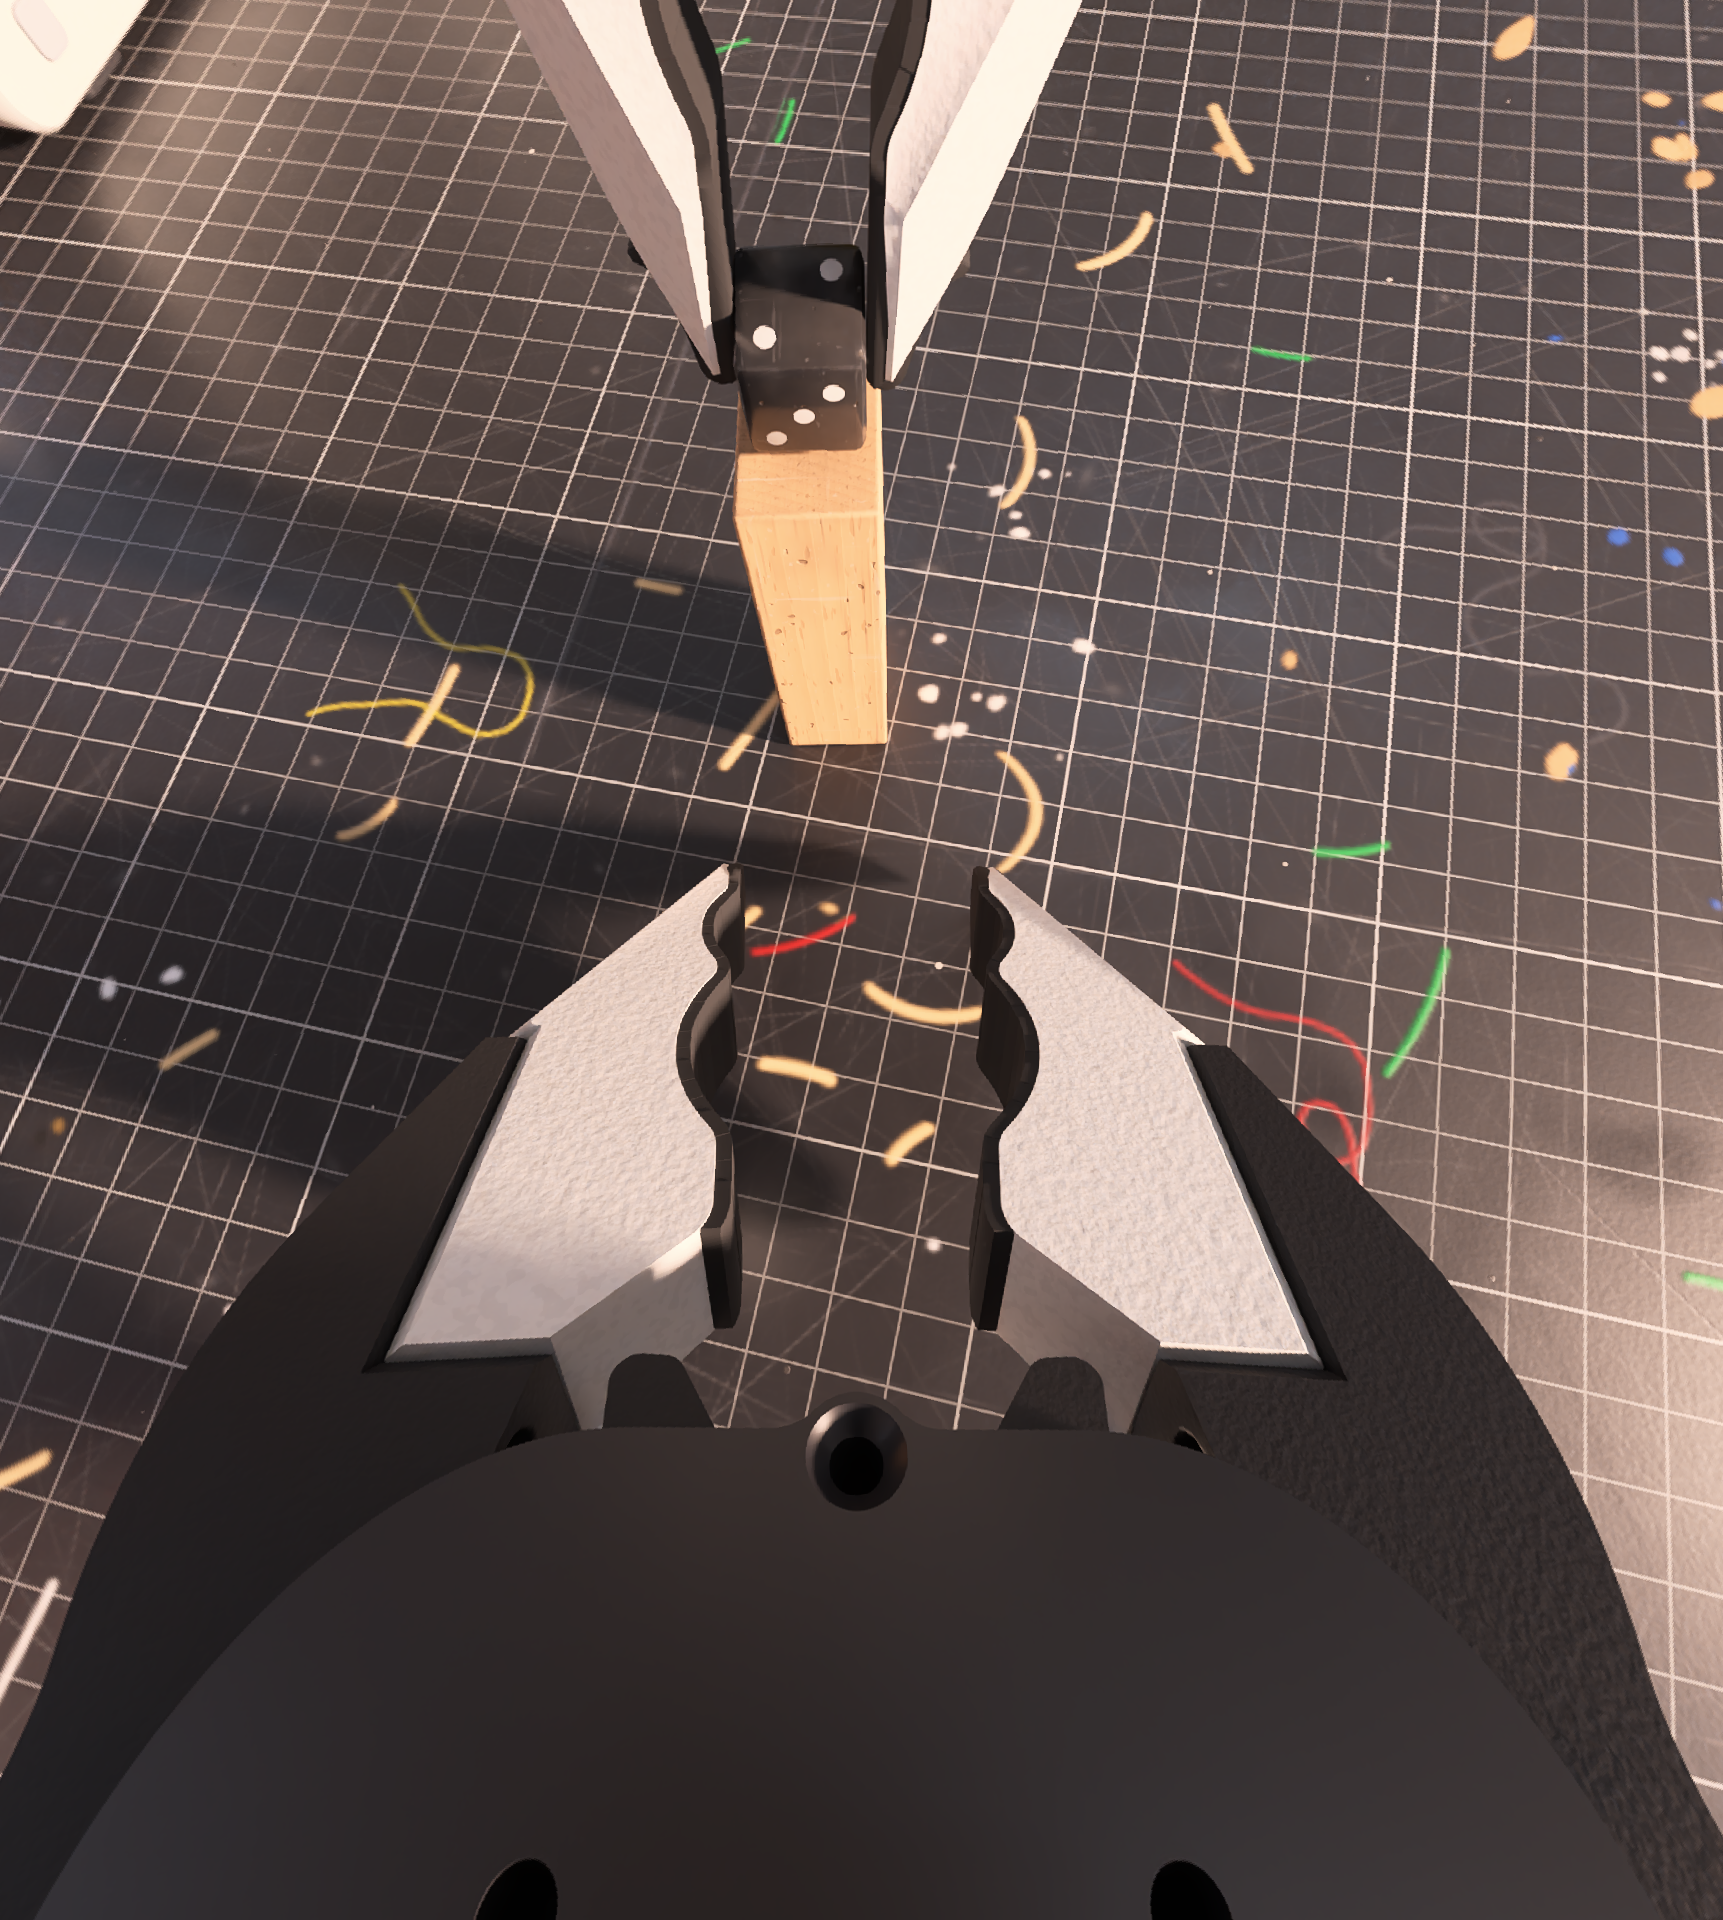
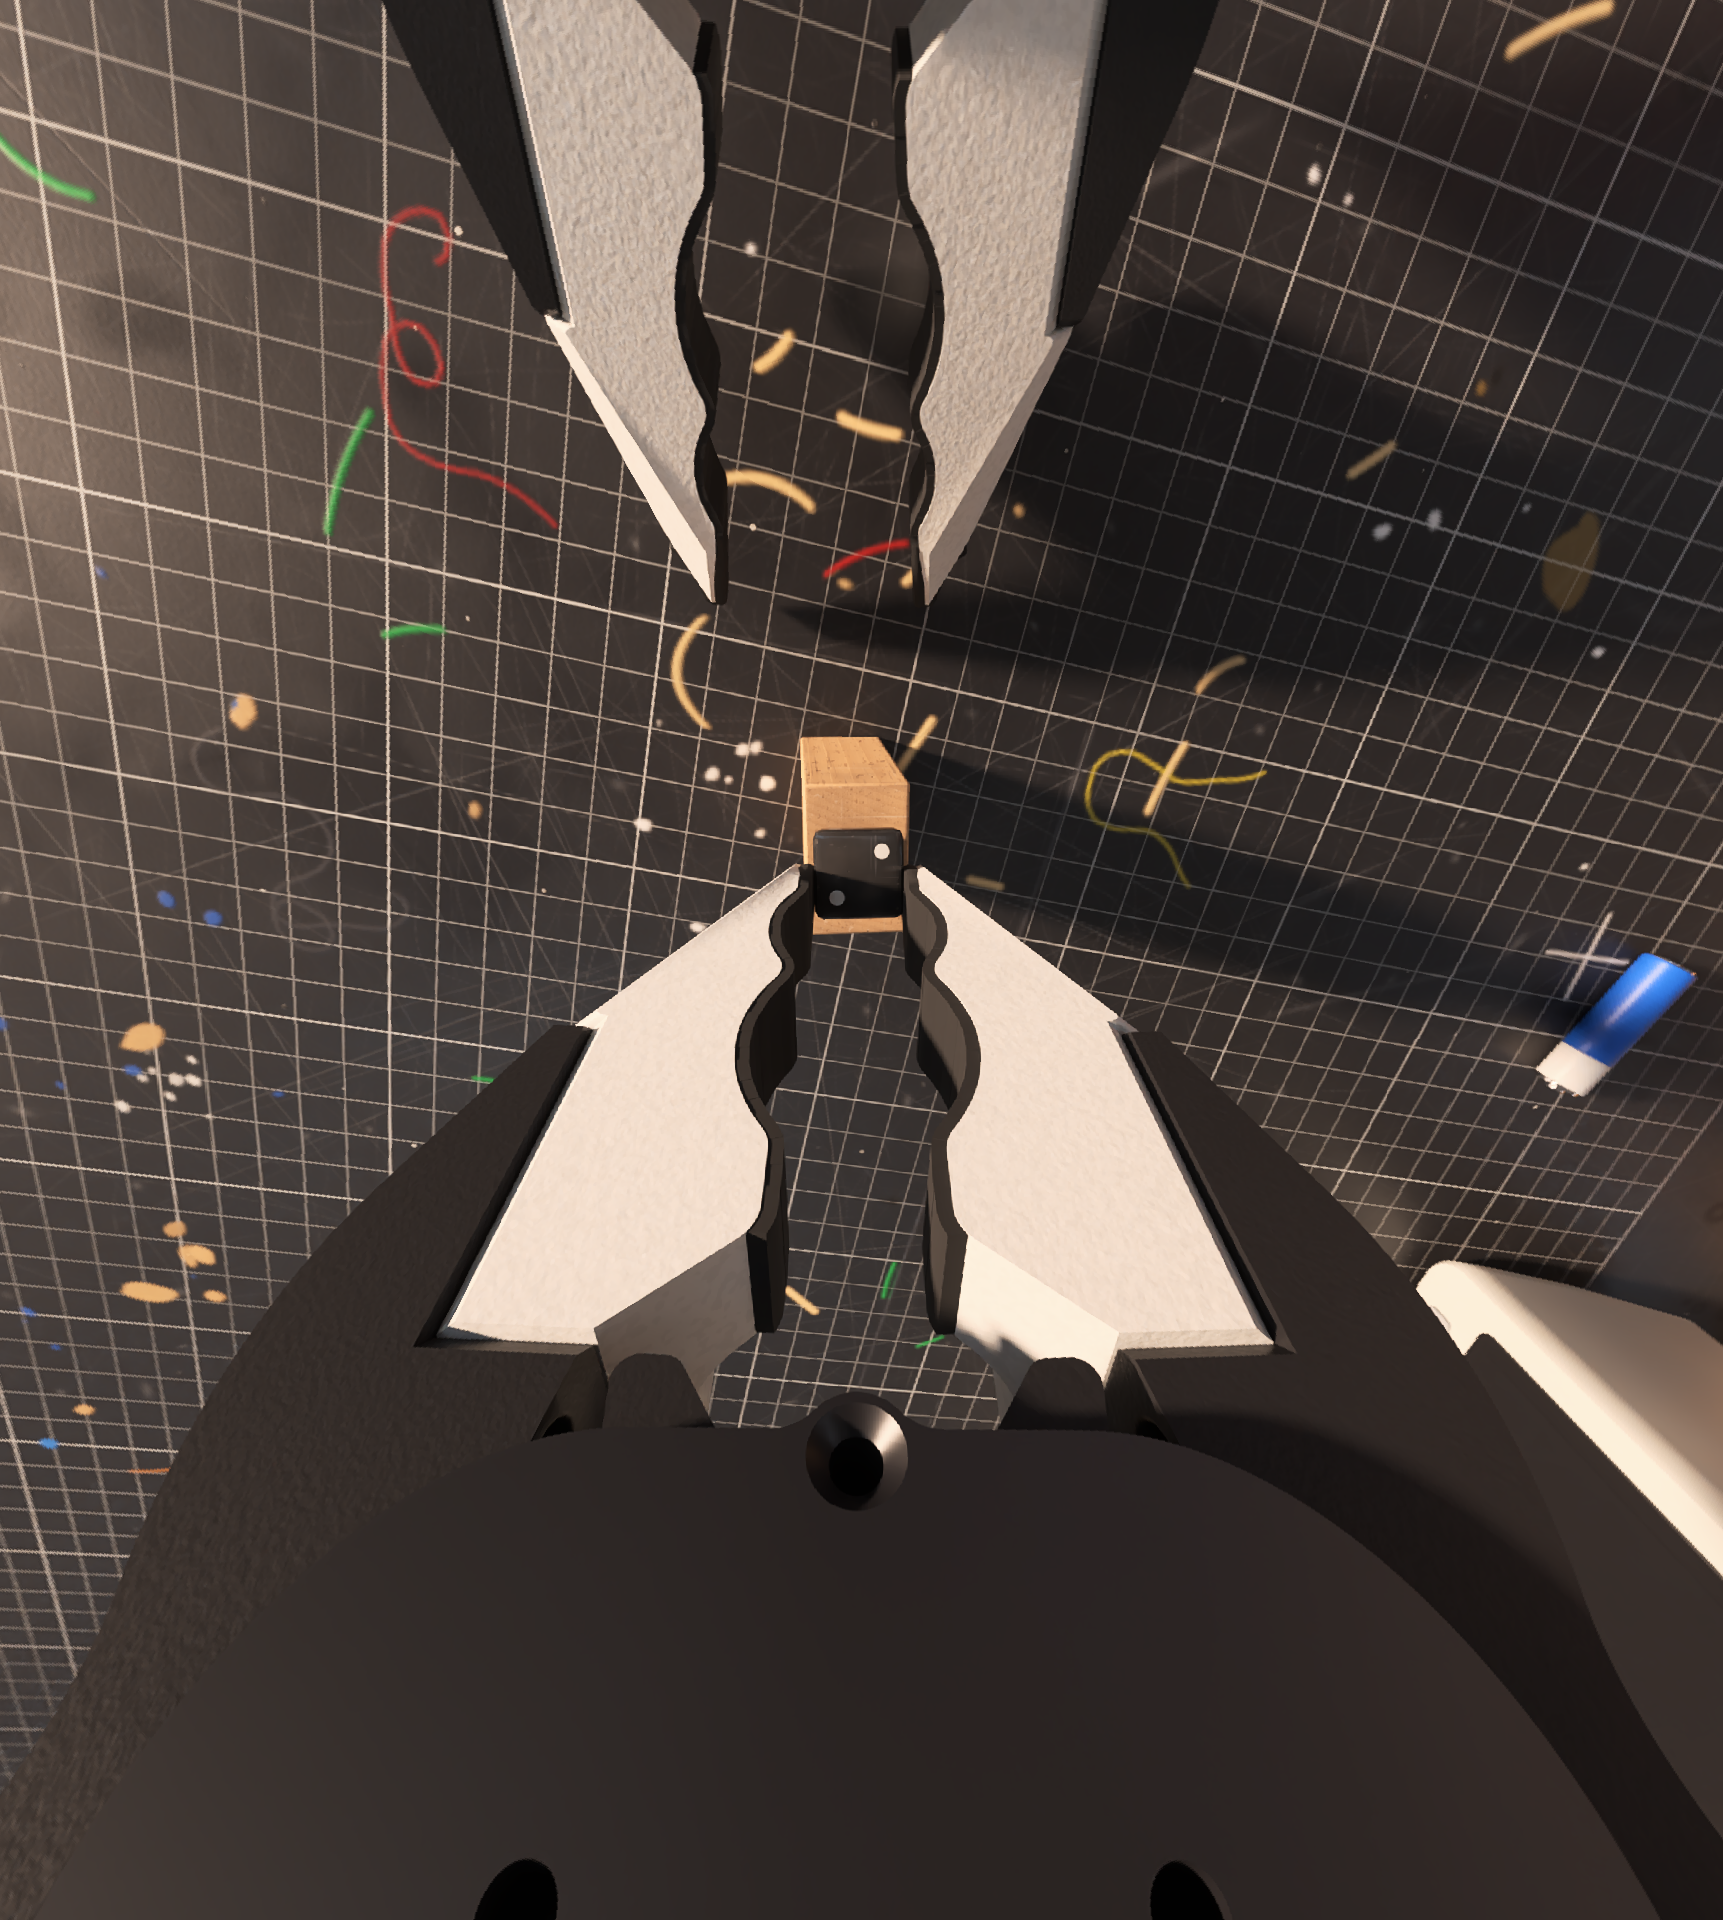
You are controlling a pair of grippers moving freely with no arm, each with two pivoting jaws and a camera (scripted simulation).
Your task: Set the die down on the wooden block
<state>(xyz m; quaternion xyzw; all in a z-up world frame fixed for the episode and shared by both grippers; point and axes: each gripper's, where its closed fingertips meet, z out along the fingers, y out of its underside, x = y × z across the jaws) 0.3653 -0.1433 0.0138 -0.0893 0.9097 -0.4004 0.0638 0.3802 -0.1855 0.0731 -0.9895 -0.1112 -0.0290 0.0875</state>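
Die (image 2: 858,879), small, black and shiny with white dots, sits pinched between the tips of my right tool (image 2: 858,902), right on top of the tall, pale wooden block (image 1: 815,582) that stands up on the bench (image 1: 1356,623), while my left tool (image 1: 855,883) hangs open and empty nearby.

Around the upright wooden block (image 1: 815,592) we find bare desk (image 1: 1356,623) on every side, its top taken by the die (image 2: 859,871) pinched in the right tool (image 2: 857,904), the left tool (image 1: 852,883) near it, gaping.
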